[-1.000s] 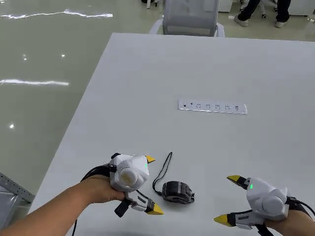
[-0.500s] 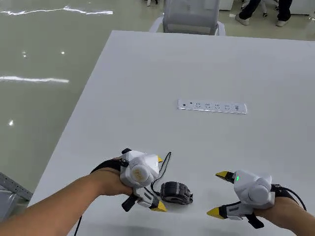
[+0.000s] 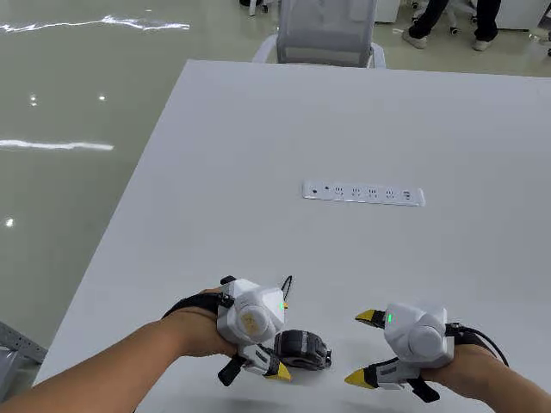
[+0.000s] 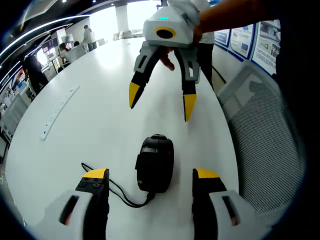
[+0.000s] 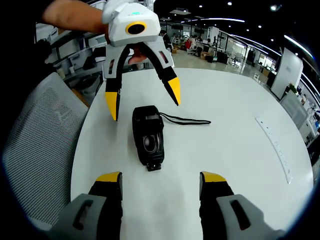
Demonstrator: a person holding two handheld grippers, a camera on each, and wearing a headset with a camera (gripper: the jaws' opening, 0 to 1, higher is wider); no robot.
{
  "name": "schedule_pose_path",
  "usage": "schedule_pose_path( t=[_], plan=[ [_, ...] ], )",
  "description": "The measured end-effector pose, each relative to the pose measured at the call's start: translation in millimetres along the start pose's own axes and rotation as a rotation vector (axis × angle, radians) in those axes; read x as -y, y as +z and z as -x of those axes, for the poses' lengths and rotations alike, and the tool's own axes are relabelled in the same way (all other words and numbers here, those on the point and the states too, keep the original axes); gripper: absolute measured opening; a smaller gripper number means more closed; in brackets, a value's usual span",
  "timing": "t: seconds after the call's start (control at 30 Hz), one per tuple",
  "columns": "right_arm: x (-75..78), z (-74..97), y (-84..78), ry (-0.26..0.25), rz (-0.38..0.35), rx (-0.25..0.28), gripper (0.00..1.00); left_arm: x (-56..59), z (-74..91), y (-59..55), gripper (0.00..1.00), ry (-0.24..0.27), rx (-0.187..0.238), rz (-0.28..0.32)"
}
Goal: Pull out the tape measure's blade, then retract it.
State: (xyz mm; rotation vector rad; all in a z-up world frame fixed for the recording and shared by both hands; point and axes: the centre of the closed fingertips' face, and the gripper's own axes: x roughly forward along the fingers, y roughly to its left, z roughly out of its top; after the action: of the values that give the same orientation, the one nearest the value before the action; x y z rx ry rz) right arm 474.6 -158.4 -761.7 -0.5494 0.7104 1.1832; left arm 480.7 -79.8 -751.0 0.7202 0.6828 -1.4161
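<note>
A black tape measure (image 3: 301, 348) with a black wrist cord lies on the white table (image 3: 344, 120) near its front edge. In the left gripper view the tape measure (image 4: 155, 162) sits just ahead of my open left gripper (image 4: 152, 176), partly between the yellow-tipped fingers. My left gripper (image 3: 275, 340) reaches it from the left in the head view. My right gripper (image 3: 362, 348) stands open a short way to the tape's right, facing it. The right gripper view has the tape measure (image 5: 148, 136) ahead of the open right gripper (image 5: 159, 177), with the left gripper (image 5: 142, 97) straddling its far end.
A white power strip (image 3: 362, 194) lies mid-table, well beyond the tape. A grey mesh chair (image 3: 323, 30) stands at the table's far end. People's legs show at the back right. The table's left edge drops to a glossy floor (image 3: 69, 129).
Both grippers have closed in on the tape measure: the left moved right until its fingers straddle it, the right moved left toward it. The tape measure itself has not shifted on the table.
</note>
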Motion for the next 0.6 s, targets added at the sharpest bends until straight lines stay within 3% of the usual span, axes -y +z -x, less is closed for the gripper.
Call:
schedule_pose_path(
  t=[0.17, 0.3, 0.6],
  plan=[
    [-1.7, -5.8, -1.0, 0.014, -0.007, -0.013, 0.59, 2.1, -6.4, -2.6, 0.57, -0.024, -0.013, 0.004],
    [-6.9, -12.7, -1.8, 0.037, -0.007, -0.02, 0.49, 7.1, -12.3, -5.9, 0.5, -0.052, -0.031, 0.003],
    [-8.8, -32.3, -4.8, 0.068, -0.006, -0.062, 0.4, 3.5, -22.4, -8.8, 0.4, -0.043, -0.062, -0.002]
  ],
)
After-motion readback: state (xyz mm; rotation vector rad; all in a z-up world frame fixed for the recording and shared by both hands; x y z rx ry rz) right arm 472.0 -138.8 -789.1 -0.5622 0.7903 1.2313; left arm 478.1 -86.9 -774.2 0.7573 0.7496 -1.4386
